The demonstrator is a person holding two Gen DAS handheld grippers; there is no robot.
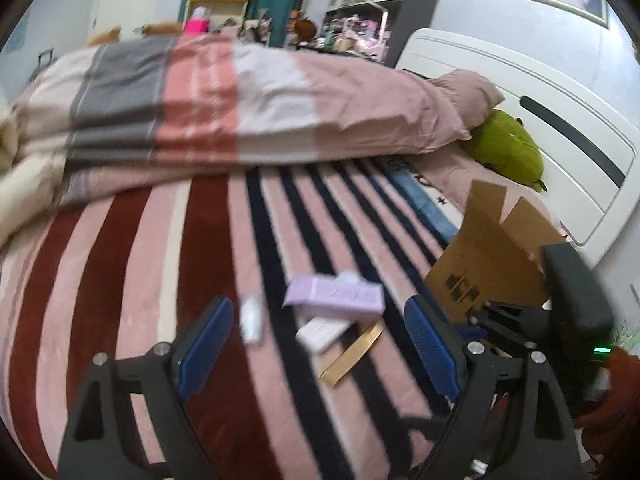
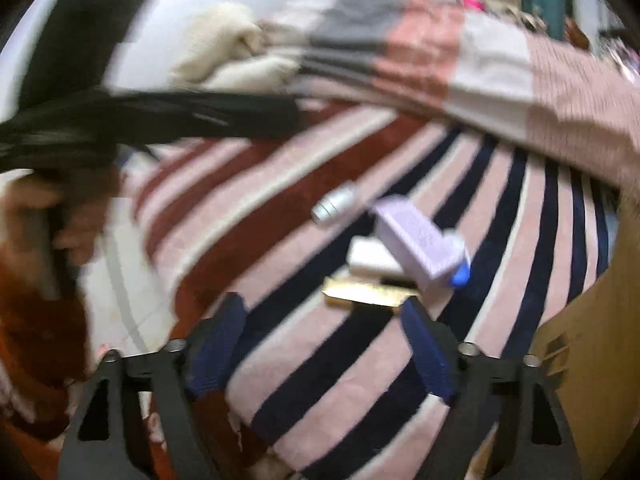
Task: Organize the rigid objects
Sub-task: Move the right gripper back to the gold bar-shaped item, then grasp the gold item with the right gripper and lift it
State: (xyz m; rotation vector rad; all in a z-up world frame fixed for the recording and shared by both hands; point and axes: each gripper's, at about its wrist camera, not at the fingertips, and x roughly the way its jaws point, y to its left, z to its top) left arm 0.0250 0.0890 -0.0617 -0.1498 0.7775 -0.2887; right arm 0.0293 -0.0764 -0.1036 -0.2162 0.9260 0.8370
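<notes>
A small pile lies on the striped blanket: a lilac box, a white flat box under it, a gold box, and a silver-white tube. A blue cap shows behind the lilac box. My left gripper is open and empty, just short of the pile. My right gripper is open and empty, its right finger near the gold box. An open cardboard box stands to the right of the pile.
A folded striped duvet lies across the far side of the bed. A green plush toy and a pink pillow lie by the white headboard. The other gripper's black body is close by.
</notes>
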